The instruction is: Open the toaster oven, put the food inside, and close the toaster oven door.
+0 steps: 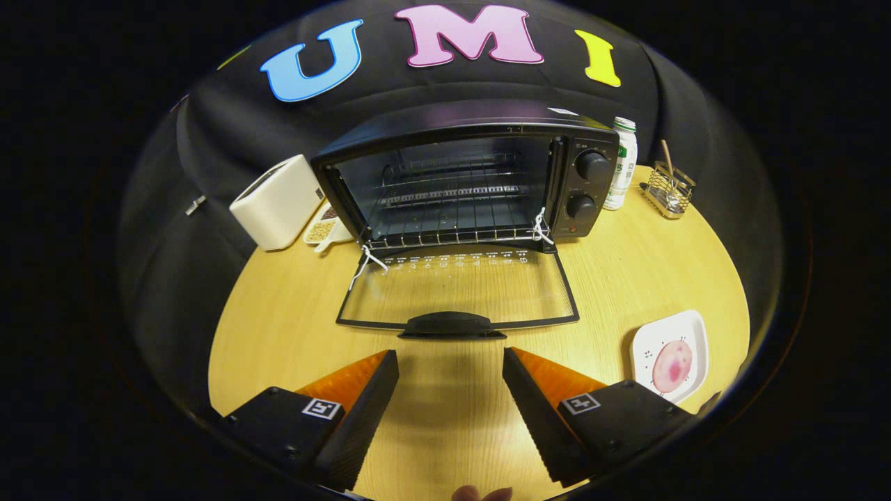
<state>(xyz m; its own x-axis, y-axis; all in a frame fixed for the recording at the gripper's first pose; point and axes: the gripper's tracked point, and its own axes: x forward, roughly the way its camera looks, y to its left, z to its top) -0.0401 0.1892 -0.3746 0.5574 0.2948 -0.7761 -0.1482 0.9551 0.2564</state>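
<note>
1. Our tongs (451, 390) hang spread and empty over the desk (278, 313).
2. To their right, the food (672, 367): a pink roundish piece on a white plate (689, 327). We judge it soft and light; pinch its sides gently.
3. Ahead, the toaster oven (473, 174) faces us, long axis crosswise, door (456, 292) dropped flat.

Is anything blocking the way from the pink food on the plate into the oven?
Nothing visible. The toaster oven door lies open flat and its rack is bare. The open gripper holds nothing; the food sits on its plate beside the right finger.
</note>
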